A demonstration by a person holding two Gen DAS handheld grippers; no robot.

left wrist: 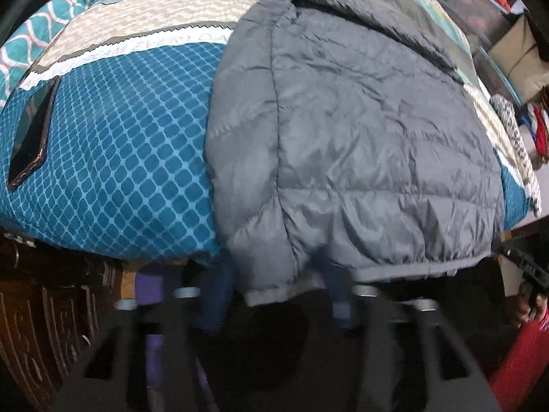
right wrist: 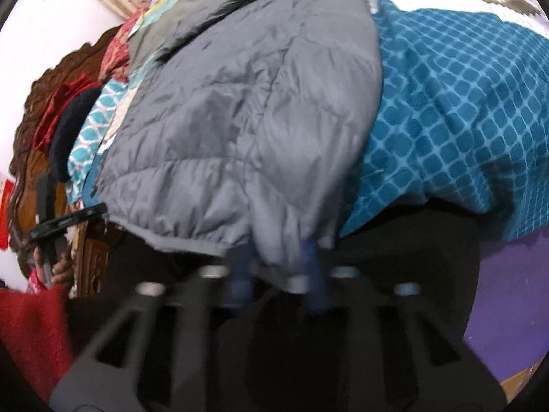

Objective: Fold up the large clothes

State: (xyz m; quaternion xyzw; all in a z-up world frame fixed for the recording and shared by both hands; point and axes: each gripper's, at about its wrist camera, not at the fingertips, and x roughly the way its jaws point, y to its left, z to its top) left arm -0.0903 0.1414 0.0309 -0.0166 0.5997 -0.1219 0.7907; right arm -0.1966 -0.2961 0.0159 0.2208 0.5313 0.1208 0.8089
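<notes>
A grey puffer jacket (left wrist: 360, 144) lies spread on a bed with a blue patterned cover (left wrist: 130, 158), its hem hanging over the near edge. My left gripper (left wrist: 278, 274) is open, its blue fingers either side of the jacket's left hem corner and sleeve cuff (left wrist: 267, 292). In the right wrist view the jacket (right wrist: 240, 120) fills the middle. My right gripper (right wrist: 278, 250) has its blue fingers straddling the right hem corner (right wrist: 284, 247), with cloth between them; the jaws look partly open.
A dark phone (left wrist: 31, 137) lies on the bed cover at the left. The carved wooden bed frame (left wrist: 41, 326) is below left. The other gripper (right wrist: 65, 223) and a hand in a red sleeve show at the left of the right wrist view. A purple floor area (right wrist: 507, 292) is at right.
</notes>
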